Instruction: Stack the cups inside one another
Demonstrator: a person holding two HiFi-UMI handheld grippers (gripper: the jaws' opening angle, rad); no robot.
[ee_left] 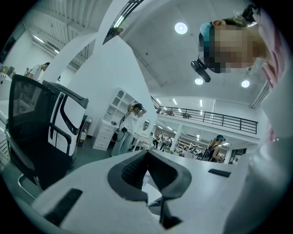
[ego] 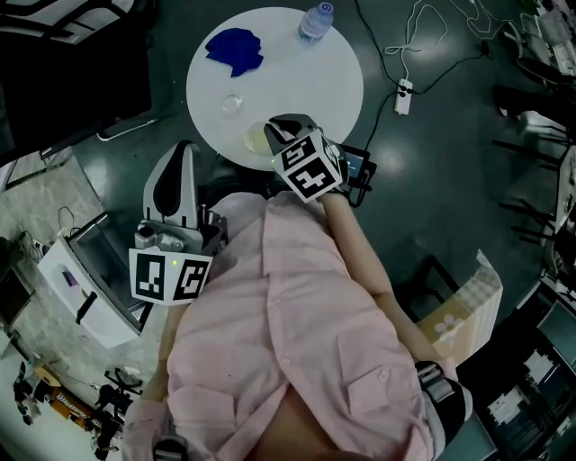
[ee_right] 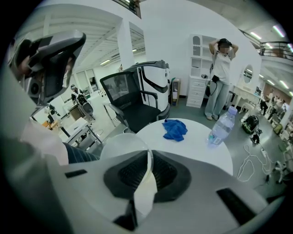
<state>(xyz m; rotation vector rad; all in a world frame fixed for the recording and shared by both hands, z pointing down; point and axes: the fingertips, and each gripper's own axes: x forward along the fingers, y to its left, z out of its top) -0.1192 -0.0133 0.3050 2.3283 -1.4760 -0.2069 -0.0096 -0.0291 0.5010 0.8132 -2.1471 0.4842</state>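
Note:
A clear plastic cup (ego: pixel 256 138) hangs at the near edge of the round white table (ego: pixel 306 81), with my right gripper (ego: pixel 277 131) shut on its rim. In the right gripper view the cup (ee_right: pixel 122 147) fills the space ahead of the right gripper (ee_right: pixel 149 171), its wall pinched between the dark pads. A second clear cup (ego: pixel 232 104) stands upright on the table just beyond the held one. My left gripper (ego: pixel 183 155) is off the table at the left, pointing level. In its own view the left gripper (ee_left: pixel 147 157) is shut with nothing between its pads.
A blue cloth (ego: pixel 235 48) lies at the table's far left and a water bottle (ego: pixel 314 22) stands at its far edge. A black office chair (ee_right: pixel 132 103) is behind the table. Cables and a power strip (ego: pixel 403 92) lie on the floor to the right.

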